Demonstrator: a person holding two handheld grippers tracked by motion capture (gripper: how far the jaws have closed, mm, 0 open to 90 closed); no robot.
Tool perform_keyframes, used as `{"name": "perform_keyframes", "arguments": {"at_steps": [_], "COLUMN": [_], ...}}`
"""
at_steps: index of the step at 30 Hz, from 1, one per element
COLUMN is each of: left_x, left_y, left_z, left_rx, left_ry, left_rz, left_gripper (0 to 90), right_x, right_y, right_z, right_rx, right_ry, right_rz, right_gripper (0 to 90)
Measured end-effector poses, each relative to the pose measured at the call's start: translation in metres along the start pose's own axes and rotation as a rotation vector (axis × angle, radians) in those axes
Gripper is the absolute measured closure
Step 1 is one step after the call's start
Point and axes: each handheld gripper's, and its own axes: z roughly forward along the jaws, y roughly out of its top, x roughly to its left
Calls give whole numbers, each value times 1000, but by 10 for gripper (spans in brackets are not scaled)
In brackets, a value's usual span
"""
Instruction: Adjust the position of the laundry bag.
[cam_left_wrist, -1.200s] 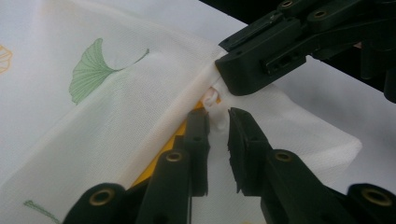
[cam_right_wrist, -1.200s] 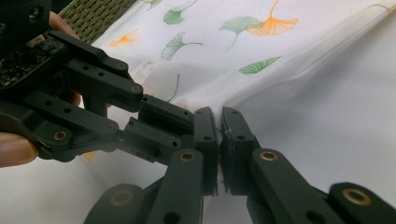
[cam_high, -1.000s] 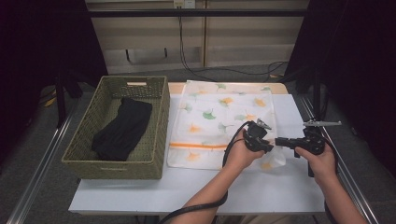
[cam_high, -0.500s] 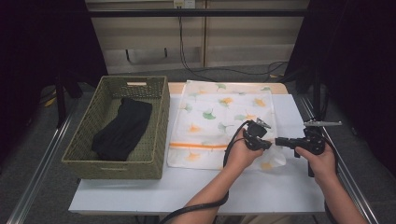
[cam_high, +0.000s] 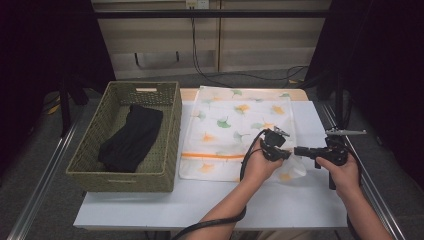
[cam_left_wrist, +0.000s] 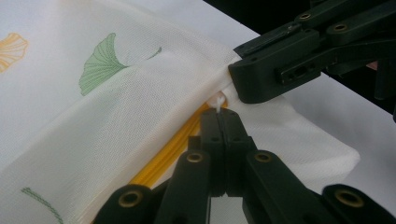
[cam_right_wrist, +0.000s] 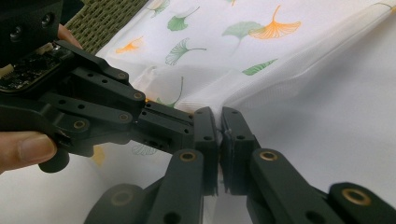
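A white mesh laundry bag (cam_high: 235, 125) printed with ginkgo leaves lies flat on the table, its orange zipper (cam_high: 215, 156) running across near the front edge. Both grippers meet tip to tip at the bag's front right corner. My left gripper (cam_left_wrist: 219, 112) is shut on a small white zipper pull (cam_left_wrist: 218, 99) at the end of the orange zipper (cam_left_wrist: 173, 149). My right gripper (cam_right_wrist: 219, 125) is shut on the mesh bag's (cam_right_wrist: 261, 88) corner, right beside the left gripper (cam_right_wrist: 93, 116). In the high view the left gripper (cam_high: 288, 154) points right and the right gripper (cam_high: 297, 150) points left.
A woven basket (cam_high: 167, 130) stands on the table's left side with a folded black garment (cam_high: 131, 137) inside. The white table (cam_high: 280, 200) runs to a front edge near the person's forearms. Cables trail behind the table.
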Motion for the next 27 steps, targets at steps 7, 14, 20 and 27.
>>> {"name": "perform_keyframes", "arguments": {"at_steps": [7, 14, 20, 27], "left_x": [0, 7, 21, 2], "left_y": [2, -1, -9, 2], "left_z": [-5, -12, -17, -11], "left_rx": [15, 58, 37, -8], "left_ry": [-8, 53, -4, -69], "left_rz": [-9, 14, -50, -3], "left_gripper": [900, 900, 900, 823], "right_x": [-2, -6, -13, -9], "right_y": [0, -1, -1, -1], "right_z": [-3, -6, -19, -11], "right_rx": [-4, -7, -39, -21], "right_ry": [11, 1, 26, 20], "right_rz": [27, 41, 80, 61], "right_gripper": [868, 869, 868, 868]}}
